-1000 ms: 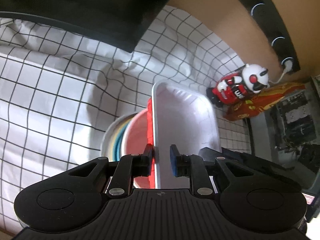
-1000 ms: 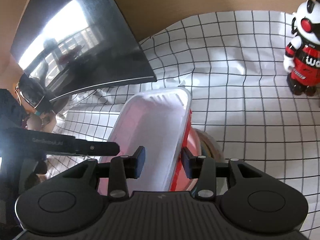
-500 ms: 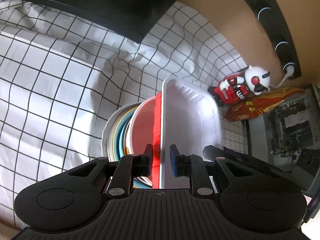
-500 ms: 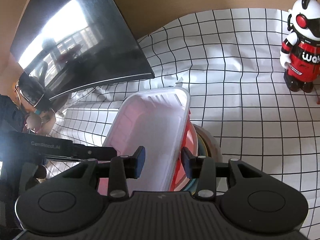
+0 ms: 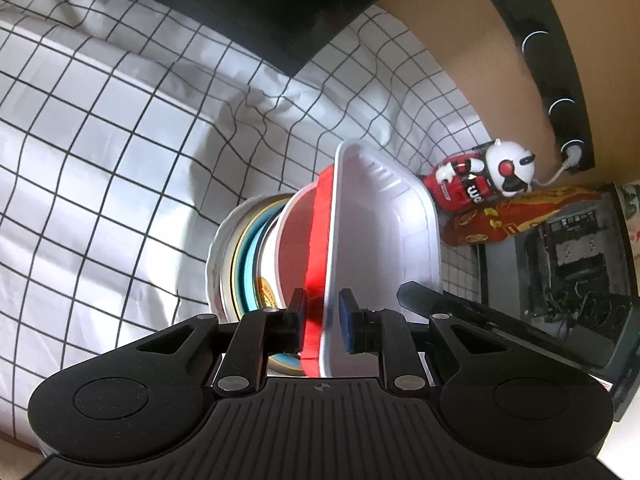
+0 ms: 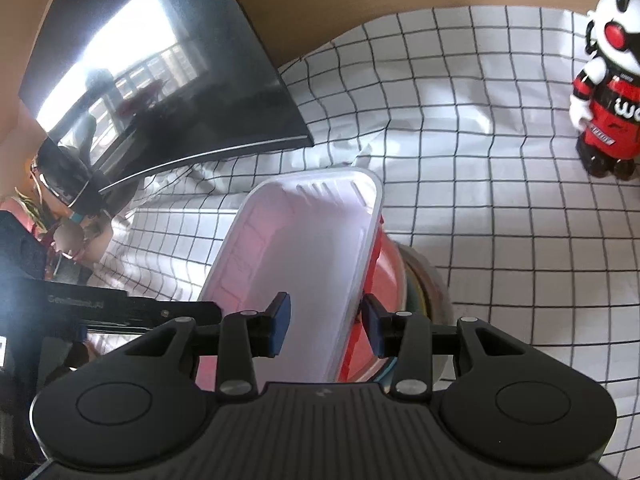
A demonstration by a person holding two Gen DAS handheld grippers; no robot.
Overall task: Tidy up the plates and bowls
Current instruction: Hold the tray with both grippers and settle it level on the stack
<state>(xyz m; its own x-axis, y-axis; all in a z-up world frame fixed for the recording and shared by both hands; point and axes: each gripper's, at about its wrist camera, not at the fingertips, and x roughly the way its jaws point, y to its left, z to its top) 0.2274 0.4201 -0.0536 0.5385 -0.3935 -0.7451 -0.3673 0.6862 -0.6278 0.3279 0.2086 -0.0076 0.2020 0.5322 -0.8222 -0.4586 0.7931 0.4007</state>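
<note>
Tray: the white rectangular foam tray with a red underside [image 5: 384, 248] is sitting tilted over the stack of round plates and bowls [image 5: 240, 264], which is resting on the black-gridded white cloth [image 5: 100, 160] covering the desk.
Left gripper [image 5: 323, 322]: the jaws are drawn close on the tray's near-left rim, the left pad pressing the red underside, the right pad appearing to sit just off the white inner wall (contact on that side is hard to tell).
Right gripper [image 6: 326, 322]: the jaws are straddling the tray's right rim, the wall lying between them nearer the right pad; whether either pad is pressing I cannot tell.
Key relation: the tray's long axis is running away from both jaws toward twelve o'clock, so each hand is holding the same near end from opposite long edges; neither is clearly nearer.
Judged next move: lowering the far end level onto the stack.
Bystander: a red-and-white robot figurine [image 6: 608, 92] is standing well apart at two o'clock.
</note>
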